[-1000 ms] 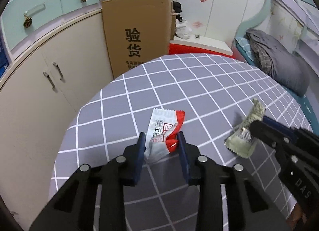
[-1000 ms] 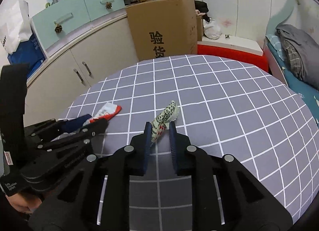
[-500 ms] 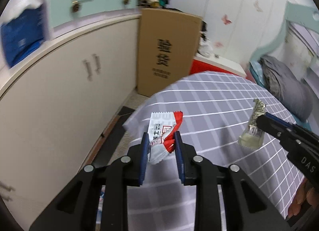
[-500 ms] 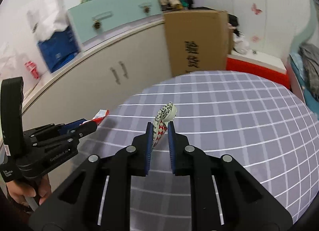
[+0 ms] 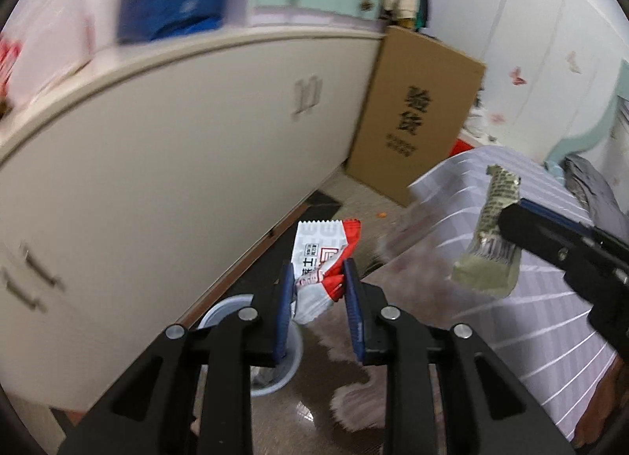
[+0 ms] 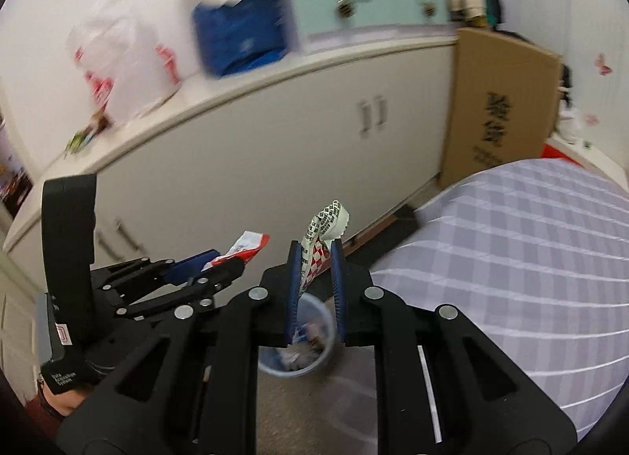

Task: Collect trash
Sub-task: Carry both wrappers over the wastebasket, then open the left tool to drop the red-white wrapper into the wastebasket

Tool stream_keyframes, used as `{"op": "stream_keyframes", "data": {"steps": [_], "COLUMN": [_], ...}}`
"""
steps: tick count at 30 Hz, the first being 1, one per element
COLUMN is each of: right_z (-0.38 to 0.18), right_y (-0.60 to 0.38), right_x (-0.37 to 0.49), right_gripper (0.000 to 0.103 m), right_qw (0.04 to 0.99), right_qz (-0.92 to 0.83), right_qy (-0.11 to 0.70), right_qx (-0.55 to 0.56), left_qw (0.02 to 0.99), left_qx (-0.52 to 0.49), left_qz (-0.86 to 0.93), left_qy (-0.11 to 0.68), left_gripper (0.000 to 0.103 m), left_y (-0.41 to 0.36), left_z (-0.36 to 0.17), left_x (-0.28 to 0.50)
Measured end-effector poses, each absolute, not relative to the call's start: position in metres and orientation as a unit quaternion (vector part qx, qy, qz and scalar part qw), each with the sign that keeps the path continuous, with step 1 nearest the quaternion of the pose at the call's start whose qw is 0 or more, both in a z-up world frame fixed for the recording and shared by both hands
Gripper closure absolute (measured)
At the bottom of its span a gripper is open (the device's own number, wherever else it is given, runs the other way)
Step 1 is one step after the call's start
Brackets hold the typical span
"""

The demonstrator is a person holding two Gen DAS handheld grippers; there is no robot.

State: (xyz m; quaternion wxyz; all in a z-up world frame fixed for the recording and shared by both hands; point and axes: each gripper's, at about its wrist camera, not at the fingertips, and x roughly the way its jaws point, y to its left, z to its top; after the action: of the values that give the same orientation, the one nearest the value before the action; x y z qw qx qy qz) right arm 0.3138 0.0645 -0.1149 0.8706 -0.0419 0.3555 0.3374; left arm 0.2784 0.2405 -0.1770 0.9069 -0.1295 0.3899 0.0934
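My left gripper (image 5: 317,284) is shut on a red and white snack wrapper (image 5: 319,258) and holds it in the air above the floor; it also shows in the right wrist view (image 6: 245,248). My right gripper (image 6: 315,258) is shut on a green and white patterned wrapper (image 6: 320,236), which also shows in the left wrist view (image 5: 489,236). A small pale blue bin (image 6: 298,341) with trash in it stands on the floor right below both grippers; in the left wrist view (image 5: 251,345) my fingers partly hide it.
A long white cabinet (image 5: 157,187) runs along the left. A cardboard box (image 5: 416,116) leans at its far end. The round table with a grey checked cloth (image 6: 530,258) is on the right. A rug edge (image 5: 354,411) lies on the floor.
Both grippers have swung left off the table with their wrappers and now hang over the floor bin. Both stay shut.
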Motion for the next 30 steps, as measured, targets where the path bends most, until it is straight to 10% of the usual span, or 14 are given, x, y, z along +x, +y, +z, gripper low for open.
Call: {"op": "stream_keyframes", "data": {"steps": [30], "right_z": [-0.351], "right_y": [0.165], "right_x": [0.324], "right_gripper": [0.088], "right_qw": [0.807], "right_qz": [0.284], "right_qy": [0.512], "right_qx": [-0.075], "left_qw": [0.804], "left_qx": [-0.188], "left_qz": [0.153], "left_qy": [0.543], "left_gripper": [0.078], "left_y": [0.316], "left_z": [-0.407], "left_x": [0.290]}}
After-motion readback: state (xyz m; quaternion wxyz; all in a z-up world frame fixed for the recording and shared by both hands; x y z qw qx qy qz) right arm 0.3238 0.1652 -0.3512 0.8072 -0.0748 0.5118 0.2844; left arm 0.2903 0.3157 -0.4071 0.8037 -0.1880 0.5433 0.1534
